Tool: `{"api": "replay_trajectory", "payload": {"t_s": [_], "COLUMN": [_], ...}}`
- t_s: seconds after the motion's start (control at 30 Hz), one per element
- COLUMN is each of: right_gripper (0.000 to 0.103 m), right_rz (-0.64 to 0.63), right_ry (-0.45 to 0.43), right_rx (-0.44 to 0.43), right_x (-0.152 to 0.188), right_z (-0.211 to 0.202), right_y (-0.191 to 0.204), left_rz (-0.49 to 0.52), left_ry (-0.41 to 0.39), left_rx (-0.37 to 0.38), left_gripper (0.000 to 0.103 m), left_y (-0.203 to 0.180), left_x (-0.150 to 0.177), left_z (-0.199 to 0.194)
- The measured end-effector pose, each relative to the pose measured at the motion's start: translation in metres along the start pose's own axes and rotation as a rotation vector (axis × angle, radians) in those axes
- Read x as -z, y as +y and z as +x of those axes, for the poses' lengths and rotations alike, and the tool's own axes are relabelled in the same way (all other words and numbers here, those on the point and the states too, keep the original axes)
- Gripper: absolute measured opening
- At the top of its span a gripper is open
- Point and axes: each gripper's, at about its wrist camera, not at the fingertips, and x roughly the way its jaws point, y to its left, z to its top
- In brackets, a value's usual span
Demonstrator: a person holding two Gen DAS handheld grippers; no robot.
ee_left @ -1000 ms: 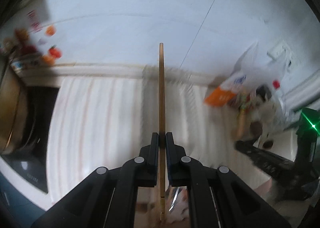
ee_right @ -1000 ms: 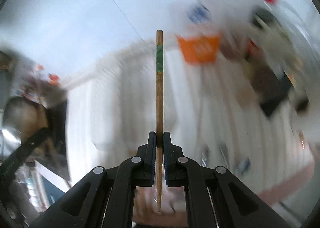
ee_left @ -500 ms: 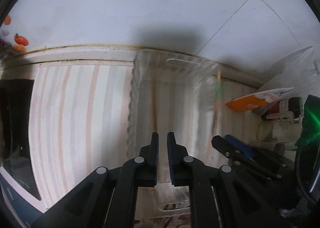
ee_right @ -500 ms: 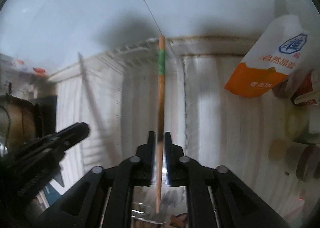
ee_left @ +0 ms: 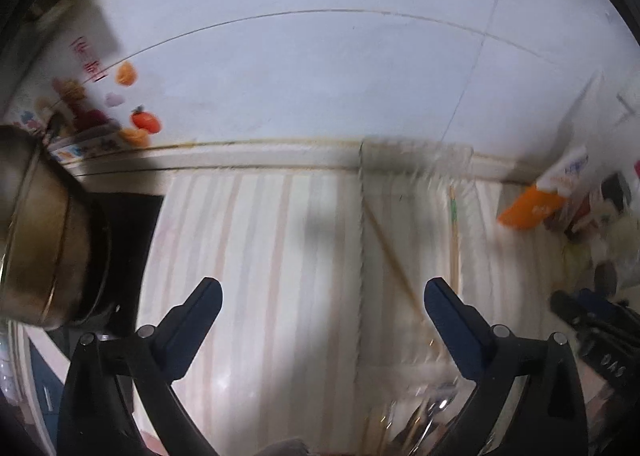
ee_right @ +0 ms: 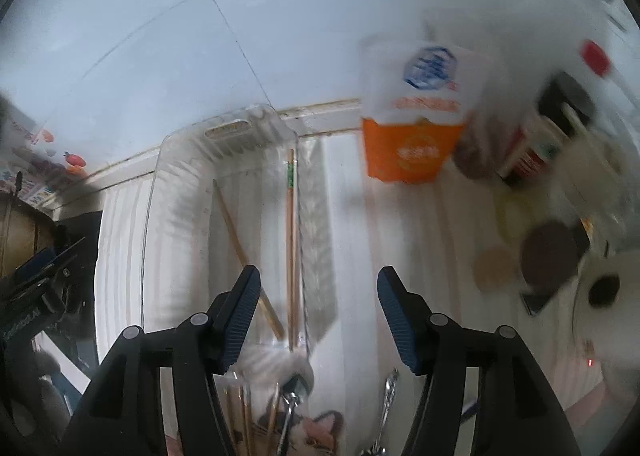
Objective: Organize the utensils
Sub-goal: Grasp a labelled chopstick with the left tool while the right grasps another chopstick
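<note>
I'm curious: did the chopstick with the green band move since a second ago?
Yes. The green-banded chopstick left the right gripper and now lies in the clear tray.

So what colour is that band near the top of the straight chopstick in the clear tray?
Green, on a brown wooden chopstick; the right wrist view shows it best.

Both fisheye views are evenly but dimly lit with a cool, bluish cast, straight lines such as the grout joints of the white tiled wall [ee_left: 320,68] bowing strongly toward the black circular vignette at the frame edges. Motion blur smears the right-hand clutter in each view, most clearly the orange-and-white printed bag [ee_right: 416,128], and softens the clear plastic tray [ee_left: 416,160] in the left wrist view. A soft grey shadow patch [ee_left: 318,224] lies on the pale striped cloth [ee_left: 248,248].
</note>
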Motion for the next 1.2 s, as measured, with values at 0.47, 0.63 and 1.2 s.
{"api": "replay_trajectory", "payload": {"t_s": [0.47, 0.63, 1.2], "right_gripper": [0.022, 0.022, 0.021], "right_rz": [0.134, 0.119, 0.017], "right_ry": [0.217, 0.258, 0.354], "right_rx": [-0.038, -0.057, -0.033], "right_x": [0.151, 0.169, 0.184], "right_z": [0.029, 0.038, 0.105], "right_y": [-0.058, -0.05, 0.047], "left_rz": [0.129, 0.14, -0.043], "left_ry": [0.39, 0.37, 0.376], "left_rx": [0.1, 0.096, 0.05], "left_gripper": [0.05, 0.004, 0.005], "left_y": [-0.028, -0.036, 0.038], "left_x": [0.195, 0.198, 0.215], "left_z": [0.088, 0.093, 0.076]}}
